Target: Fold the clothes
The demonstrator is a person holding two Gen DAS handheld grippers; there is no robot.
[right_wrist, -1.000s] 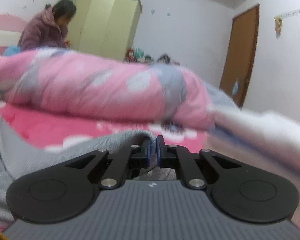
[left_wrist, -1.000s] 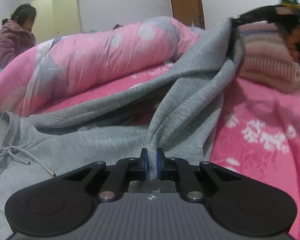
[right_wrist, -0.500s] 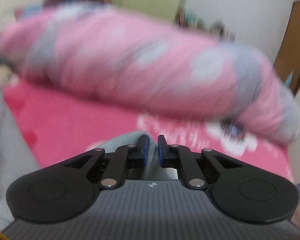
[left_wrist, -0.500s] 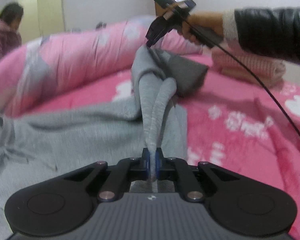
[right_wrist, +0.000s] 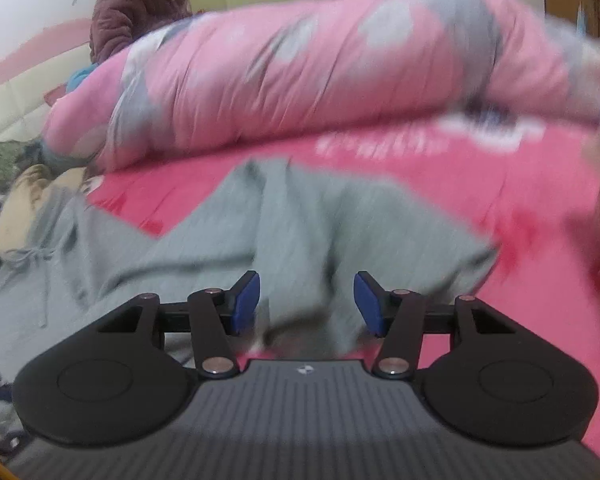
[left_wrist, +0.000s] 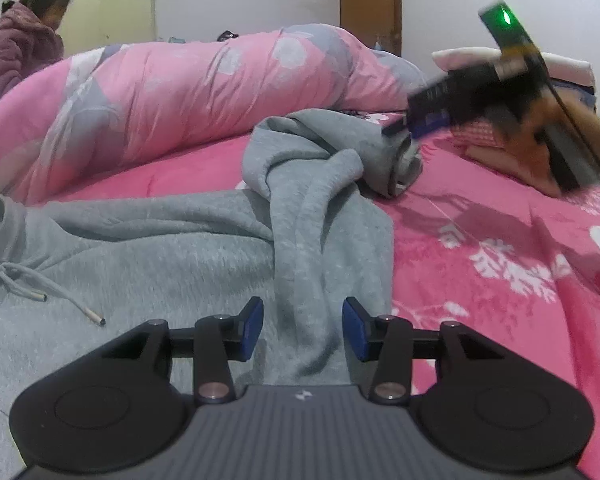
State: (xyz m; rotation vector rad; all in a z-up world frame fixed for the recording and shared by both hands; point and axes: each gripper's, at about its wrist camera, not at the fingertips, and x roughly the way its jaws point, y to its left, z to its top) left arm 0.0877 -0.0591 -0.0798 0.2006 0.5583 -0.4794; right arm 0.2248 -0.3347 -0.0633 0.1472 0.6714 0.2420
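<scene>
The grey fleece hoodie with a white drawstring [left_wrist: 148,264] lies spread across the pink flower-printed bed sheet [left_wrist: 500,256], filling the lower left of the left wrist frame. Its sleeve runs from a bunched heap at centre down between the blue pads of the left tongs [left_wrist: 303,330], which stand wide and grip nothing. The right tongs [right_wrist: 306,304] are also wide, empty, just above the blurred grey cloth. A rolled pink quilt [left_wrist: 188,92] crosses the upper left.

Low, close — shared grey hoodie [left_wrist: 204,256]
</scene>
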